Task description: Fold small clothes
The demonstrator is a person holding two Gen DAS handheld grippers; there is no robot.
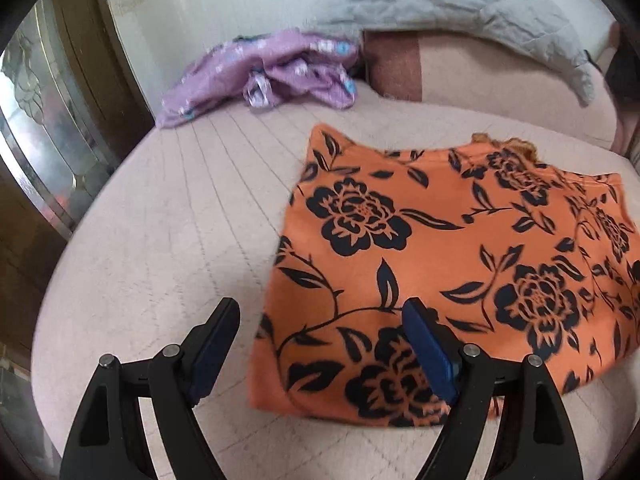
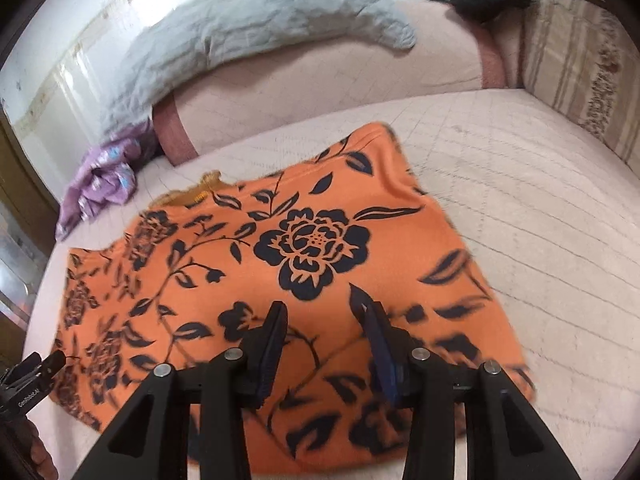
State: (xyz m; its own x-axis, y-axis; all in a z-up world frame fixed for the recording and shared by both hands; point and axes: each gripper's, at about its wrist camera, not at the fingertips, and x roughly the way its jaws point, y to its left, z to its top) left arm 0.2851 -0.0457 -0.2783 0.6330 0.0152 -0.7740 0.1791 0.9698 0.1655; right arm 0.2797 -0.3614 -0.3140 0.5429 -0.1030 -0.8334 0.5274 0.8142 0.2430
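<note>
Both grippers hung over the bed, and neither had hold of anything. Left gripper [image 1: 320,316] stood wide, its jaws spread with one finger over the bare bed cover [image 1: 160,240] and the other over the near left corner of the orange garment [image 1: 420,240]; nothing was between the pads. Right gripper [image 2: 326,316] was about half open, poised above the near middle of that same cloth, and from its camera I could not make out any fabric pinched between the fingers.

And the garment itself: orange with black flowers, spread fairly flat across the quilted cover, near edge towards the grippers, a frilly neckline or hem peeking at the far edge. It looked already doubled over at least once, judging by the thick left edge, though I couldn't be sure.

How would it handle? Light, soft, limp, I'd say. It should drape and sag the instant it's lifted, so a single pinch would likely drag it askew. Better to take two corners of one edge, one per gripper, pinching right at the hem where the layers stack.

Off at the back lay a crumpled purple garment [image 1: 260,76], well apart, beside a grey pillow [image 1: 440,8], probably waiting its turn.
</note>
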